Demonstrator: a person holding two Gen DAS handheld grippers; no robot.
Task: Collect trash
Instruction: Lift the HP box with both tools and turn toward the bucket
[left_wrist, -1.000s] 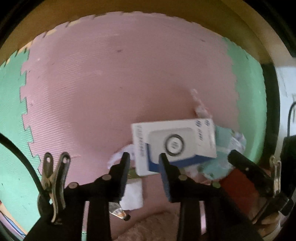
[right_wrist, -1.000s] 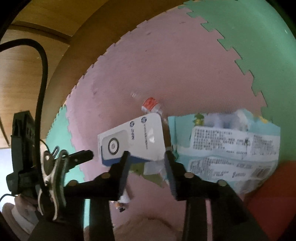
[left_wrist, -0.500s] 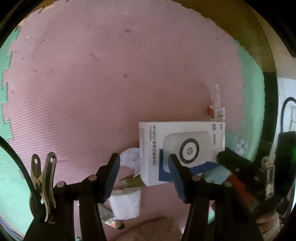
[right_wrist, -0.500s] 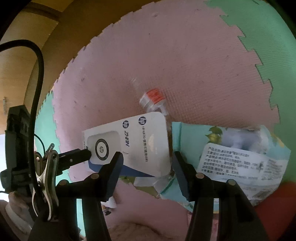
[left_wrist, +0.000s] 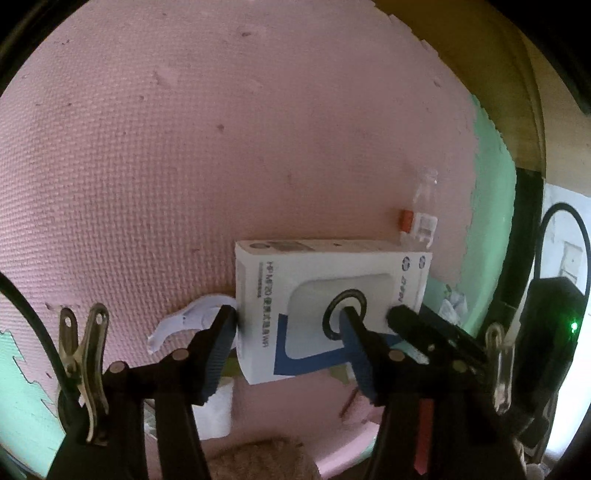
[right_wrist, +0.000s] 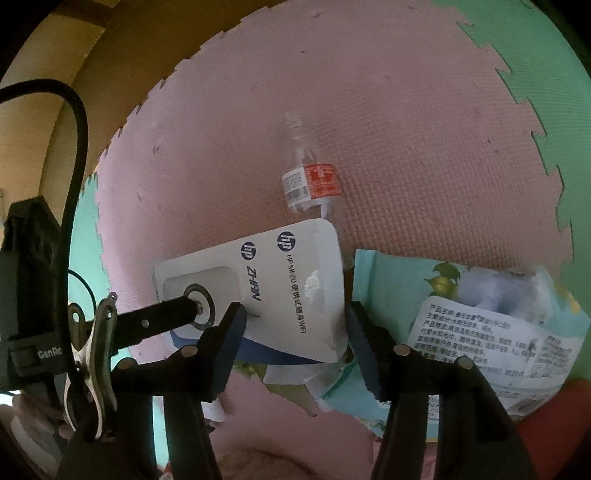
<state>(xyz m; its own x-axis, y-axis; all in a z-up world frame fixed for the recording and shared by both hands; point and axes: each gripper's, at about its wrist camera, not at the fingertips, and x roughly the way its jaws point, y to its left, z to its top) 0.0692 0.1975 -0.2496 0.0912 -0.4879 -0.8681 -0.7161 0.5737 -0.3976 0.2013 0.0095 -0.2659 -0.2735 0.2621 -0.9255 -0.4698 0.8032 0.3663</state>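
Observation:
A white and blue HP carton (left_wrist: 325, 295) lies on the pink foam mat (left_wrist: 184, 147). My left gripper (left_wrist: 288, 332) is open, its jaws straddling the carton's left part; one fingertip (left_wrist: 347, 321) overlaps its front. My right gripper (right_wrist: 293, 325) is open around the carton's (right_wrist: 280, 288) right end, and the left gripper's finger (right_wrist: 162, 317) shows touching the carton's front there. A clear plastic bottle (right_wrist: 310, 177) with a red label lies just beyond the carton, and shows in the left wrist view (left_wrist: 421, 218) too. A teal printed wrapper (right_wrist: 480, 325) lies right of the carton.
A white paper cup (left_wrist: 210, 406) and torn white plastic (left_wrist: 184, 317) lie left of the carton. Paper scraps (right_wrist: 295, 373) sit under it. Green mat tiles (right_wrist: 535, 92) border the pink one. A red surface (right_wrist: 546, 417) is at the lower right.
Both grippers have moved closer to the carton, which now fills more of each view. The bottle has become clearly visible beyond it.

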